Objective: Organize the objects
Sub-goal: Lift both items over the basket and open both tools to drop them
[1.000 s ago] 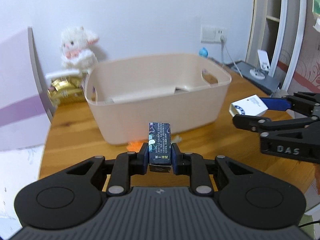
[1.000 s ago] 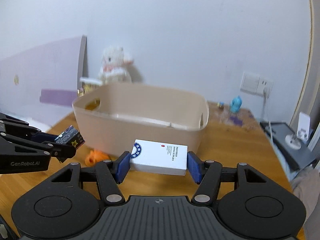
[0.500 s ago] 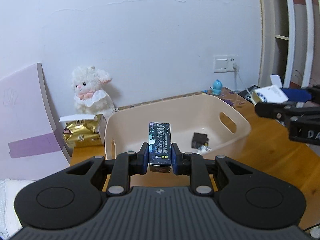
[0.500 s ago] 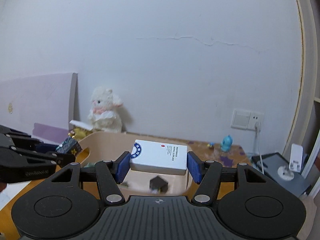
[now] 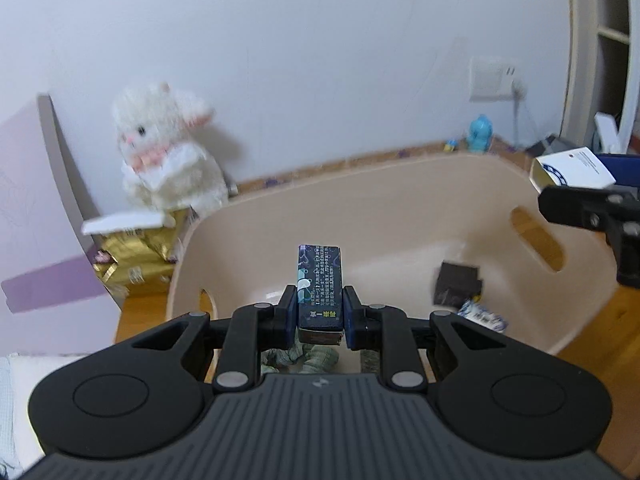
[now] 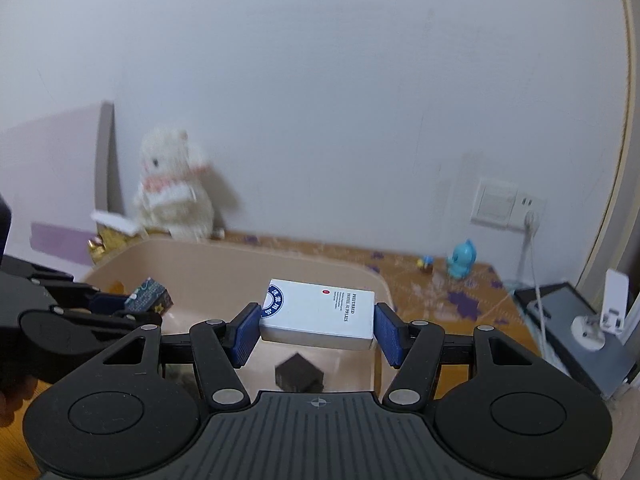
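left gripper point(image 5: 320, 312): clamping a dark box point(image 5: 319, 286) between both fingers, long side pointing forward, printed text facing up. It is hanging over the near-left part of the tub point(image 5: 384, 216), above the rim line.
right gripper point(image 6: 316, 330): squeezing a white box point(image 6: 320, 314) by its two short ends between the blue pads point(image 6: 245, 334). Box is lying flat, blue round logo at left, small text at right. It is sitting over the near-right part of the tub.
cross view: right gripper and white box are showing at the right edge of the left camera, above the tub's right wall. Left gripper with the dark box is showing at the left of the right camera, over the tub's left end.
tub: beige plastic, oval handle slots in the end walls, standing on a wooden table point(image 6: 472, 320).
tub contents: a black cube point(image 5: 458, 284) is lying on the floor toward the right, a small blue-white packet point(image 5: 482, 316) just beside it, nearer the camera. Something greenish and crumpled point(image 5: 304, 356) is lying under the left gripper; mostly hidden, cannot identify it.
behind tub: white plush toy point(image 5: 168, 152) is leaning at the wall, resting on a gold package point(image 5: 136, 256). Both blurred.
right side: small blue figure point(image 6: 462, 258) is standing near the wall, wall socket point(image 6: 506, 204) above it with a cable plugged in.
person: only a fingertip edge at the lower left of the right camera.
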